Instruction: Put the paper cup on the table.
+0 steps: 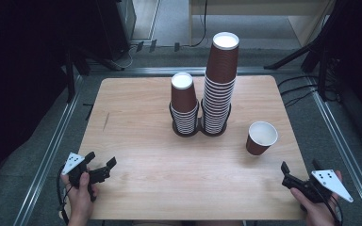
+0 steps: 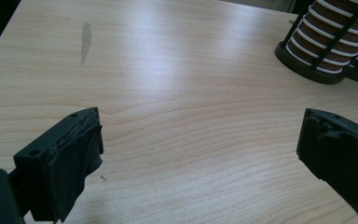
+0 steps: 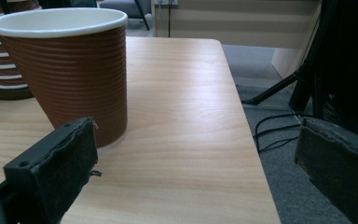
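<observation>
**Loose cup waited near the right claw**

The wooden desk (image 1: 141, 122) carried two stacks of upturned brown paper cups in black wire holders near its far middle: the tall stack (image 1: 220, 87) on the right, the short stack (image 1: 184, 106) touching it on the left. A single cup (image 1: 261, 137) stood upright and alone, mouth up, toward the right edge and nearer the person than the stacks.

The right claw (image 1: 300, 170) rested at the near right corner, jaws apart and holding nothing, the cup just ahead of its left jaw in the right gripper view. The left claw (image 1: 102, 165) sat at the near left, also spread and empty, well apart from everything.

The work looked barely begun, at the approach step. The next move would probably call for the right claw to advance, straddle the cup's wall and close gently, since thin paper would crush easily.
</observation>
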### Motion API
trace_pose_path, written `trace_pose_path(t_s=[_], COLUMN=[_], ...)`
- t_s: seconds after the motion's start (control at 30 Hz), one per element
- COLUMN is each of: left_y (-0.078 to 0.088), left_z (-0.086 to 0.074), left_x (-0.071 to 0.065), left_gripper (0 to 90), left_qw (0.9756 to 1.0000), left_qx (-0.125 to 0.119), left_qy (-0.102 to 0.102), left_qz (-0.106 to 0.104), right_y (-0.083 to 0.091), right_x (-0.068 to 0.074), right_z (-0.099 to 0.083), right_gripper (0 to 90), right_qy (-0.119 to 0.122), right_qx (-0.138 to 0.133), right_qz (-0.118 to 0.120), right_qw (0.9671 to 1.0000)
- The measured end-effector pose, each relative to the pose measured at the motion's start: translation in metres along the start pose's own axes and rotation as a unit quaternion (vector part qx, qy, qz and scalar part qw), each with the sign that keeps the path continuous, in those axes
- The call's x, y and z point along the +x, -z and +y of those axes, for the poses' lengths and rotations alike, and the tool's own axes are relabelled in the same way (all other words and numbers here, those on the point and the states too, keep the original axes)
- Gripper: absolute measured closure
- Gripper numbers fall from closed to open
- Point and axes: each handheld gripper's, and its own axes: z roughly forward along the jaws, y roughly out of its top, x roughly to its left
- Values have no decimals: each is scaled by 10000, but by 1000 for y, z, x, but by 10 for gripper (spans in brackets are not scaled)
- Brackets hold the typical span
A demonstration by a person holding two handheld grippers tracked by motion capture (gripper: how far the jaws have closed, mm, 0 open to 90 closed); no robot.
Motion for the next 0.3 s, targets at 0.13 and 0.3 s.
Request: trace_pose_path(t_s=[0.13,0.3], left_y=[-1,-2], left_z=[0,1], left_x=[0,-1], left_gripper=[6,6], left_qw=[10000,10000], left_qx=[13,31], left_qy=[8,-18], left_qz=[16,32], right_y=[4,3], right_x=[-4,-4], right_z=[0,-1], right_gripper=[0,0], right_qy=[-19,-64], right_qx=[5,40], right_qz=[-37,-100], right_qw=[10000,9999])
